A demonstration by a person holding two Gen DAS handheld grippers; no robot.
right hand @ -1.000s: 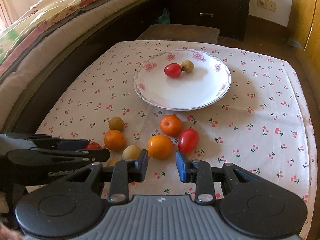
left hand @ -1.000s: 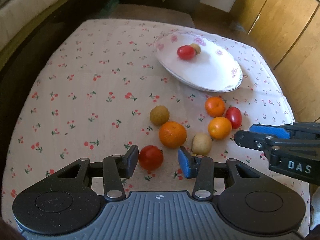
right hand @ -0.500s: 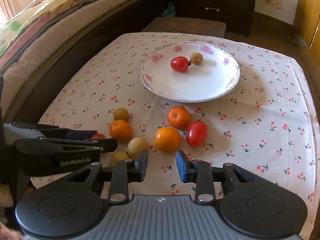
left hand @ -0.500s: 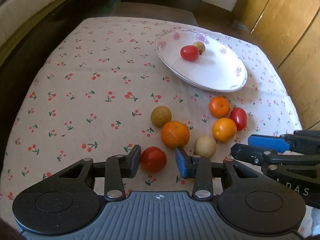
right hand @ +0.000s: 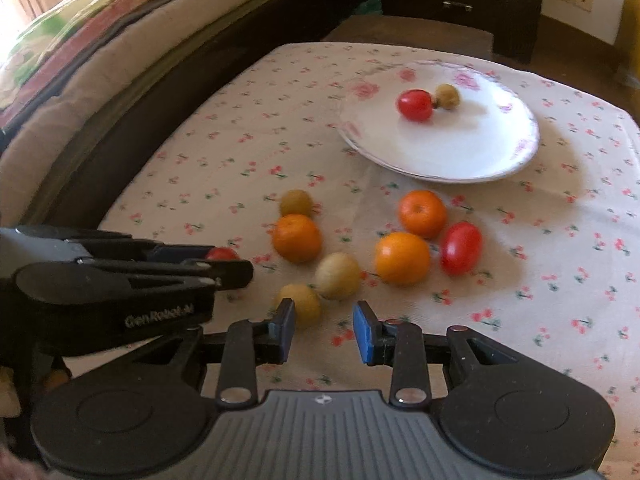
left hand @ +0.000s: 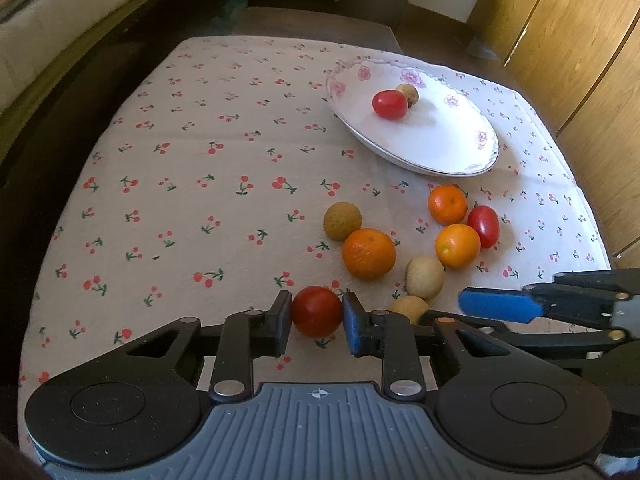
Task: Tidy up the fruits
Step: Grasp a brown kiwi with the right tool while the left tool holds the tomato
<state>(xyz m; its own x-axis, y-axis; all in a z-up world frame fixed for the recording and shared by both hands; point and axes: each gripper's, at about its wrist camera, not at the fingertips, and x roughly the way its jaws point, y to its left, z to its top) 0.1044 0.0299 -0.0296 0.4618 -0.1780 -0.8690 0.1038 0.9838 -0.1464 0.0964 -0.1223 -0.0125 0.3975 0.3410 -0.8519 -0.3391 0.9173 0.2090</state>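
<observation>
The left gripper (left hand: 316, 318) squeezes the round red tomato (left hand: 317, 311), near the white flowered plate (left hand: 476, 160). It is soft and smooth. The right gripper (right hand: 324, 326) holds nothing, jaws nearly closed.

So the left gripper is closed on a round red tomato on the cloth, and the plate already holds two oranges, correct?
Not quite. The plate holds no oranges: it holds one red tomato and one small tan fruit touching it, as the left wrist view shows. The rest stands: the left gripper is closed on a round red tomato on the cloth.
</observation>
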